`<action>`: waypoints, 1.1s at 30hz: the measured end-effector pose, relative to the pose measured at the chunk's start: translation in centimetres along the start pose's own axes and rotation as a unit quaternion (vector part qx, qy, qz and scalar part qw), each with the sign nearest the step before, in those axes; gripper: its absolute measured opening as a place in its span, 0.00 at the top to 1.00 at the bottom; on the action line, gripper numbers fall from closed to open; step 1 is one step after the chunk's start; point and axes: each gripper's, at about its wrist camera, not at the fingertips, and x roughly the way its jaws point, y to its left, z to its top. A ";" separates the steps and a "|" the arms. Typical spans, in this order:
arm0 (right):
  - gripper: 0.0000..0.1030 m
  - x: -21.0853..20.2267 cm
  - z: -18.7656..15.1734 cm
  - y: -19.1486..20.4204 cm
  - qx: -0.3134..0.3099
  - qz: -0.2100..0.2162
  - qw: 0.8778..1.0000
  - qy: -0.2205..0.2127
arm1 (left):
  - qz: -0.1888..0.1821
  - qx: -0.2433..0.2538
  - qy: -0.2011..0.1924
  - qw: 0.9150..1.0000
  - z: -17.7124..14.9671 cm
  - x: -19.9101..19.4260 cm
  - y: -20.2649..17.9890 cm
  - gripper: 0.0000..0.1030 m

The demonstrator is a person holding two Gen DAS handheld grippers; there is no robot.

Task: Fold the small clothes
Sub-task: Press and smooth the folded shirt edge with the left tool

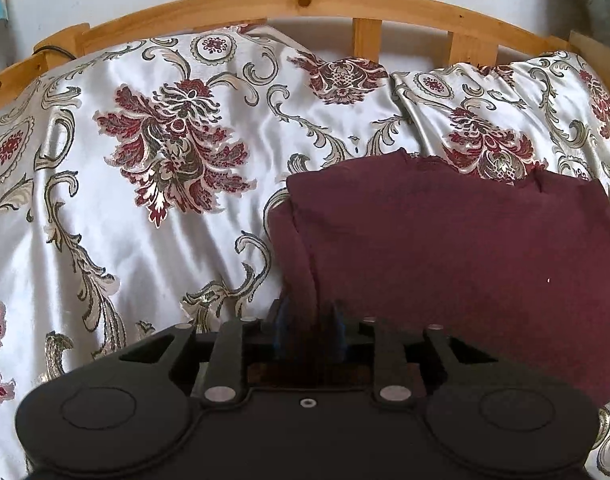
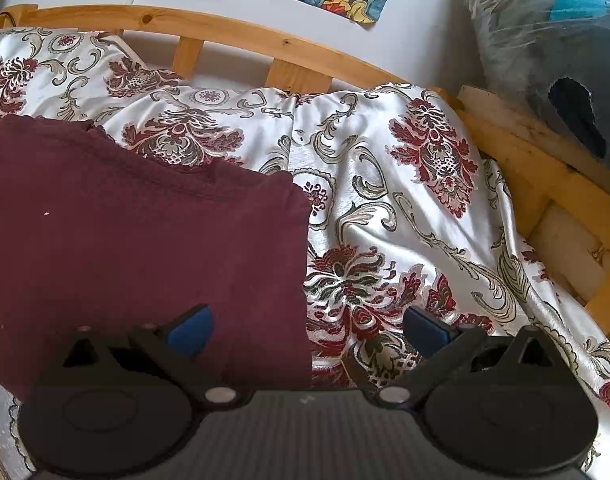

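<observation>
Garment [image 1: 445,248] corner (between fingers [image 1: 283,320]) hidden

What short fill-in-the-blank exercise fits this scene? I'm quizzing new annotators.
1. The left tool is ____ on the maroon garment.
2. The right tool is ____.
3. The garment lies on a floral ____.
4. The bed frame is made of ____.

Missing words: shut; open; bedspread; wood
</observation>
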 end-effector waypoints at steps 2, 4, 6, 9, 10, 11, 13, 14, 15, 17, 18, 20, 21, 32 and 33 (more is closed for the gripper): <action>0.00 0.0 0.0 0.0 -0.001 0.000 1.000 -0.001 | 0.000 -0.001 0.000 1.000 0.0 0.0 0.0 0.72; 0.00 0.0 0.0 0.0 0.000 -0.001 1.000 -0.001 | -0.001 -0.004 0.001 1.000 0.1 -0.1 0.1 0.71; 0.00 -0.2 0.0 0.0 0.000 -0.004 1.000 -0.004 | -0.003 -0.017 -0.001 1.000 0.2 -0.4 0.2 0.65; 0.00 -0.9 0.2 0.1 0.004 -0.007 1.000 -0.020 | -0.003 -0.038 -0.014 0.999 0.2 -1.2 0.6 0.22; 0.00 -1.2 0.3 0.0 0.008 -0.006 1.000 -0.029 | -0.003 -0.045 -0.024 0.999 0.0 -1.7 0.8 0.14; 0.00 -1.5 0.4 0.0 0.014 -0.005 0.999 -0.037 | -0.002 -0.051 -0.032 0.998 -0.1 -2.1 0.9 0.13; 0.00 -2.3 0.6 0.0 0.027 -0.001 0.998 -0.055 | -0.007 -0.060 -0.037 0.997 -0.4 -2.7 1.3 0.06; 0.00 -2.7 0.7 0.0 0.034 0.003 0.997 -0.063 | -0.007 -0.067 -0.039 0.997 -0.6 -2.9 1.5 0.04; 0.00 -3.1 0.9 0.1 0.042 0.008 0.997 -0.071 | -0.008 -0.076 -0.043 0.996 -0.9 -3.2 1.7 0.01; 0.00 -4.1 1.0 0.8 0.057 0.028 0.994 -0.084 | -0.026 -0.091 -0.051 0.994 -1.4 -3.6 2.3 0.01; 0.00 -4.5 1.1 1.3 0.059 0.040 0.993 -0.089 | -0.039 -0.094 -0.051 0.993 -1.6 -3.6 2.5 0.01; 0.00 -5.2 1.3 2.5 0.057 0.061 0.992 -0.092 | -0.054 -0.093 -0.050 0.993 -1.8 -3.5 2.6 0.01; 0.00 -5.4 1.5 3.2 0.057 0.071 0.992 -0.090 | -0.059 -0.092 -0.051 0.993 -1.9 -3.4 2.6 0.01; 0.00 -6.2 1.0 10.2 -0.005 0.109 0.990 -0.085 | -0.076 -0.083 0.011 0.994 -3.6 0.4 3.1 0.01; 0.00 -6.0 0.7 10.6 -0.017 0.106 0.991 -0.083 | -0.077 -0.084 0.008 0.993 -3.7 0.5 3.2 0.01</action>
